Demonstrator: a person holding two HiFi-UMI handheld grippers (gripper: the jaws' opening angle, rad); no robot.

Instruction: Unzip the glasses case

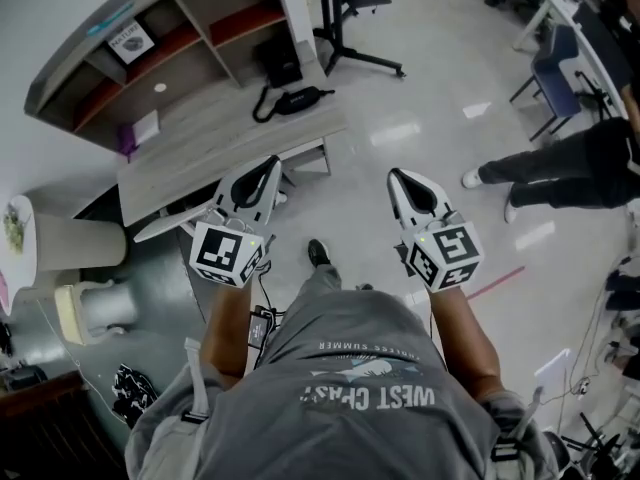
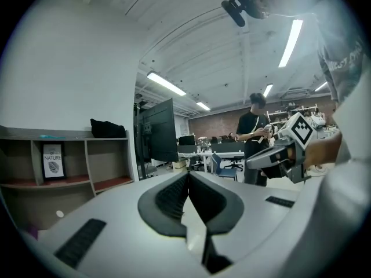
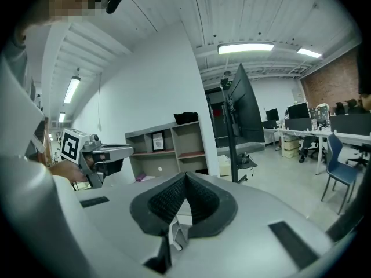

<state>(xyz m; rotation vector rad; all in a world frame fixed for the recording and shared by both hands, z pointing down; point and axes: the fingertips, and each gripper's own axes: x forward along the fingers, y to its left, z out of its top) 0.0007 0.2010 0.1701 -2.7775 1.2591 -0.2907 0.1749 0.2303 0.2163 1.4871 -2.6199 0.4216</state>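
Since the desk [image 1: 200, 153] holds what looks like the glasses case [image 1: 298, 99], a black pouch at its far right end, reach there first. The left gripper [image 1: 273, 162] and right gripper [image 1: 394, 176], both clenched empty on the desk's near side, must open: one pins the case, one pulls the zip.

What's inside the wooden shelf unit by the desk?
A framed picture stands in one compartment of the shelf unit; a small white object lies below. Its top board hides the compartments' upper parts.
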